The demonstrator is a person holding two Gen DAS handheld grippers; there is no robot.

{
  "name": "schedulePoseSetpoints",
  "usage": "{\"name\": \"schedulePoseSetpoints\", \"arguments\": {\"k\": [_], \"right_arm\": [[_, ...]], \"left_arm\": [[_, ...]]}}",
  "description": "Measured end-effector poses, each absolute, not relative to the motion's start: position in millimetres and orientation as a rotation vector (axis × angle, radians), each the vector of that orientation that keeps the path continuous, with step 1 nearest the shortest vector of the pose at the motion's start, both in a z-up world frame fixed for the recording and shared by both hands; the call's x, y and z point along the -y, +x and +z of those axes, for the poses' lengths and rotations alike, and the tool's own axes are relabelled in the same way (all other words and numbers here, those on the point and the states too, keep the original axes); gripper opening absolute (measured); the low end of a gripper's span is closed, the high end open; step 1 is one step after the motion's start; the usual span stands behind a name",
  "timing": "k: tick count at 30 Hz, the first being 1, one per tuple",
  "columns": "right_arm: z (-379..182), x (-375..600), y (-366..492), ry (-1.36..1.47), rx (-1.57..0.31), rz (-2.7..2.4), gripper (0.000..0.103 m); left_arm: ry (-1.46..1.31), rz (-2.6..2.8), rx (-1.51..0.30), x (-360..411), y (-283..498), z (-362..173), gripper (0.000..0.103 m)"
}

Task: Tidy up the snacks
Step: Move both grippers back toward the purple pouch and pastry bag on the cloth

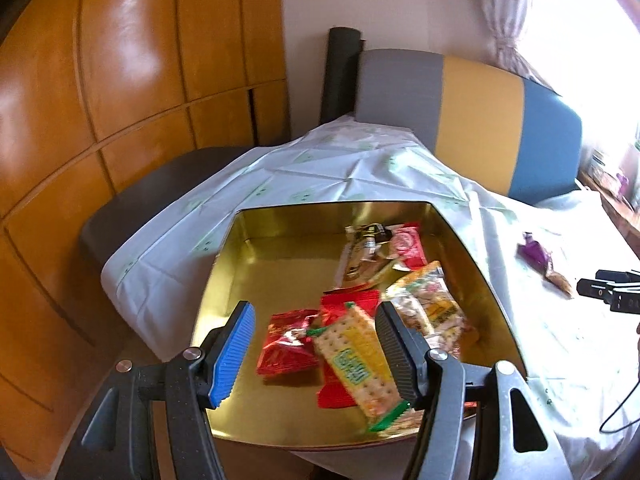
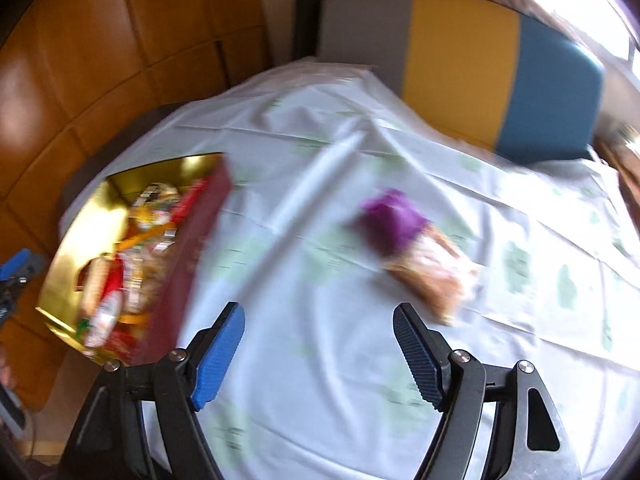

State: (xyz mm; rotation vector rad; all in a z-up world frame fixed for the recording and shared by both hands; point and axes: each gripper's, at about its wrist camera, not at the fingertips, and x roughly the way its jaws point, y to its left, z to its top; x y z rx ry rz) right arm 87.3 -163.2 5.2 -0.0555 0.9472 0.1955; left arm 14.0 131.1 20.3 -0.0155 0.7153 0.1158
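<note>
- Nearest the left wrist camera, the left gripper hangs over the near part of a gold tin, jaws spread wide and gripping nothing.
- Between its fingers, lying in the tin, sits a cracker pack with green ends, resting on red wrappers.
- Farther in the tin lie a clear bag of mixed snacks, a red-and-white packet and a dark-labelled packet at the far right corner.
- Over bare white tablecloth, the right gripper is also wide open and empty.
- One purple-topped snack packet lies on the cloth beyond the right finger, well apart from the tin at the left; it looks blurred.
- Behind the table stands a grey, yellow and blue chair back, with wooden panelling at the far left.
</note>
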Motion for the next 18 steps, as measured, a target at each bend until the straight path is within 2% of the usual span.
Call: {"name": "schedulePoseSetpoints", "arguments": {"k": [7, 18], "right_arm": [[-4, 222, 89, -0.059, -0.948, 0.06, 0.081], [-11, 267, 99, 0.118, -0.99, -0.061, 0.084]], "left_arm": [[0.03, 0.05, -0.726, -103, 20, 24, 0.063], [0.125, -0.068, -0.757, -47, 37, 26, 0.063]]}}
